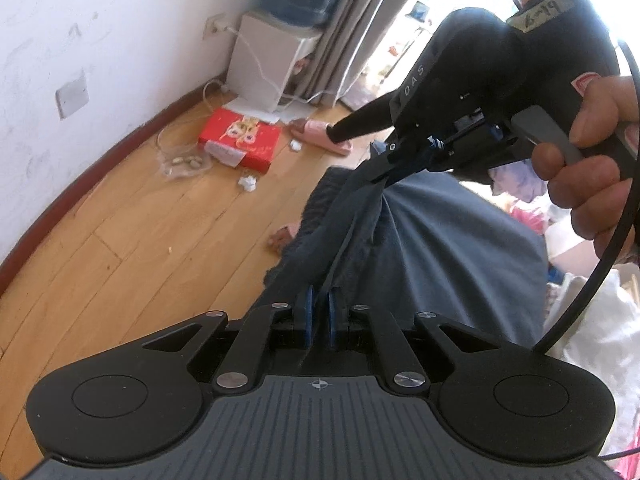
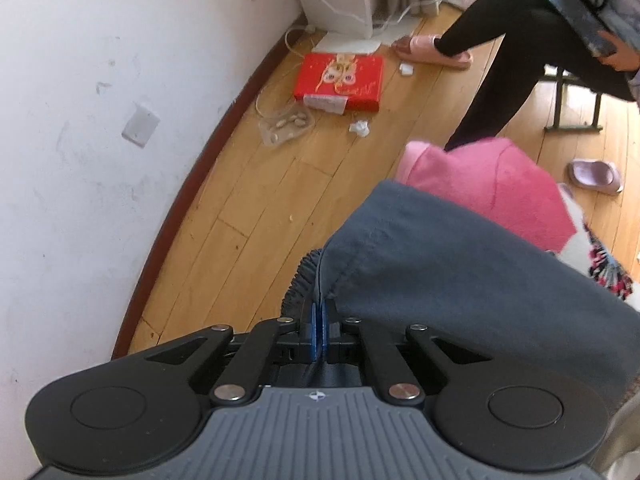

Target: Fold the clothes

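Left gripper (image 1: 319,312): blue-padded fingers (image 1: 307,314) are sitting nearly together, pinching a taut fold of the dark grey-blue garment (image 1: 420,248). Right gripper (image 2: 319,326): its fingers (image 2: 315,330) are pressing tight on a stitched hem of that same garment (image 2: 460,280), with a ribbed cuff bunching just left of the pads. In the left wrist view the right gripper (image 1: 390,174) is showing from the side, jaws clamping a gathered ridge of the cloth, and the right hand (image 1: 592,168) is squeezing its trigger handle. The garment is hanging stretched between the two grippers, held up above the wooden floor (image 1: 140,240), its far edge drooping toward the boards. Beyond it a pink fleece item (image 2: 492,196) is lying against a patterned white cloth at the right. Farther out on the floor: a red box (image 2: 340,80) is resting near the wall's baseboard, a clear plastic bag (image 2: 286,126) just beside it, crumpled white scraps close by. A white appliance (image 1: 264,64) is standing in the corner with cords trailing. A seated person in black leggings (image 2: 504,60) is wearing a pink slipper (image 2: 432,50); a lilac slipper (image 2: 596,176) is lying apart at the right.
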`<state>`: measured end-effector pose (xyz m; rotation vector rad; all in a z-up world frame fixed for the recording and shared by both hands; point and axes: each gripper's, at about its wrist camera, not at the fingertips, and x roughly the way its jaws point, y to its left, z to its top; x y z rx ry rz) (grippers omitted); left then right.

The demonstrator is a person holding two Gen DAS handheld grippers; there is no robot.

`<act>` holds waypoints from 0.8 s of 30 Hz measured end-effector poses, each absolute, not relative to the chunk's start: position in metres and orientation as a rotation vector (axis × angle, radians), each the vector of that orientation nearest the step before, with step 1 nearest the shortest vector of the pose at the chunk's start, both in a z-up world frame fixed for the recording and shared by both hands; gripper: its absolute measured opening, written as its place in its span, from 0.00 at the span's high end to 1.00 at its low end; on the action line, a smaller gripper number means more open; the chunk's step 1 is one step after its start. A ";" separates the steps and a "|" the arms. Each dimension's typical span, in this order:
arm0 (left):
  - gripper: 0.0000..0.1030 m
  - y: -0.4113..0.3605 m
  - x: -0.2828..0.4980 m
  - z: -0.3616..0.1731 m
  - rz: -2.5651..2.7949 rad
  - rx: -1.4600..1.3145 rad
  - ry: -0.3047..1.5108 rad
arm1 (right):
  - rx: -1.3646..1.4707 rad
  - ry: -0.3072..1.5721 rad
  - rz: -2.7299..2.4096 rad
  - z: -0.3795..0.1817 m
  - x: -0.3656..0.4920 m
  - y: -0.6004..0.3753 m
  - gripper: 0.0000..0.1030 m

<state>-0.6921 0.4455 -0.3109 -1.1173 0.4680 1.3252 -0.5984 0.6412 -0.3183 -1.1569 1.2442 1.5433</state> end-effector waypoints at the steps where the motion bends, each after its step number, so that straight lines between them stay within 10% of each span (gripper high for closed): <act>1: 0.94 0.447 -0.692 -0.315 1.324 -1.130 0.478 | -1.145 1.277 1.542 -0.323 -0.594 0.642 0.86; 7: 0.72 0.449 -0.699 -0.316 1.350 -1.164 0.481 | -0.913 1.408 1.629 -0.290 -0.538 0.640 0.51; 24: 0.63 0.454 -0.685 -0.257 1.600 -0.931 0.531 | -0.534 1.492 1.364 -0.266 -0.307 0.583 0.46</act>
